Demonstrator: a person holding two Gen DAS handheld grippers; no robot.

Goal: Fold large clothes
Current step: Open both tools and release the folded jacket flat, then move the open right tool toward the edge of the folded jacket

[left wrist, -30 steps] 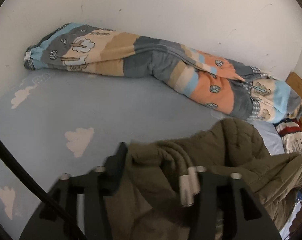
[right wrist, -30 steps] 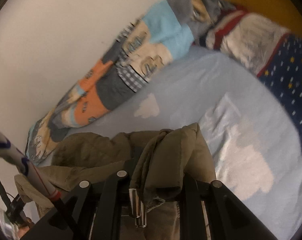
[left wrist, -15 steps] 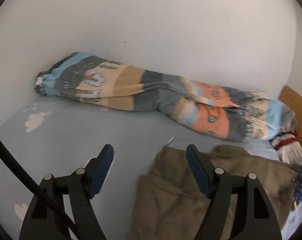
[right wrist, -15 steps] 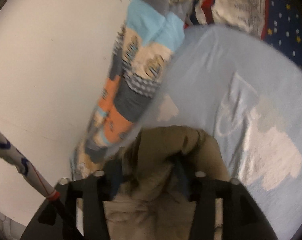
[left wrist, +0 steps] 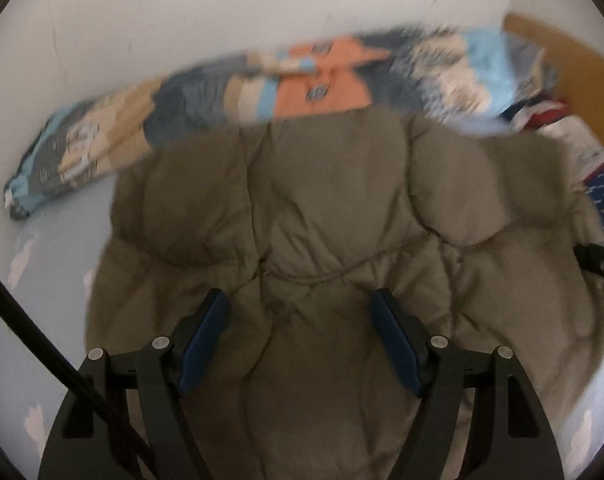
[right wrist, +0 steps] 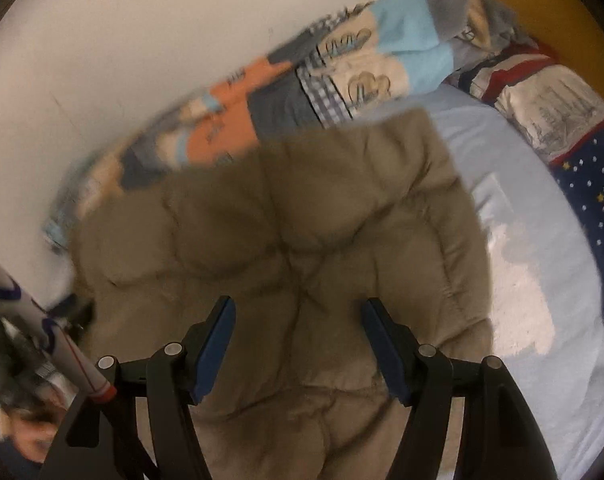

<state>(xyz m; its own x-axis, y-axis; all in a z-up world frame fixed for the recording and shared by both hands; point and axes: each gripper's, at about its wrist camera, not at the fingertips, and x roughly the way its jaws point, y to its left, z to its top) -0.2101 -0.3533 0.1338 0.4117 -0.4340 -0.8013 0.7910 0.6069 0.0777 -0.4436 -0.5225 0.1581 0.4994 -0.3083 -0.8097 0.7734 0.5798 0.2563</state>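
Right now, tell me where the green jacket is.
The green jacket lies spread on the blue sheet, filling the middle of both wrist views, just in front of the rolled patterned blanket along the wall.

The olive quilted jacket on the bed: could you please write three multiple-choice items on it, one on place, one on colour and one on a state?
1. What lies behind the jacket, along the wall?
A. a patchwork blanket
B. a wooden chair
C. a laundry basket

2. What colour are the gripper pads?
A. red
B. blue
C. white

3. How do both grippers stand?
A. shut on the jacket
B. shut on the sheet
C. open, holding nothing

Answers:
1 A: the patchwork blanket runs along the wall behind the jacket.
2 B: the pads are blue.
3 C: the left gripper and right gripper have just been opening; the jacket lies flat beneath, unpinched.
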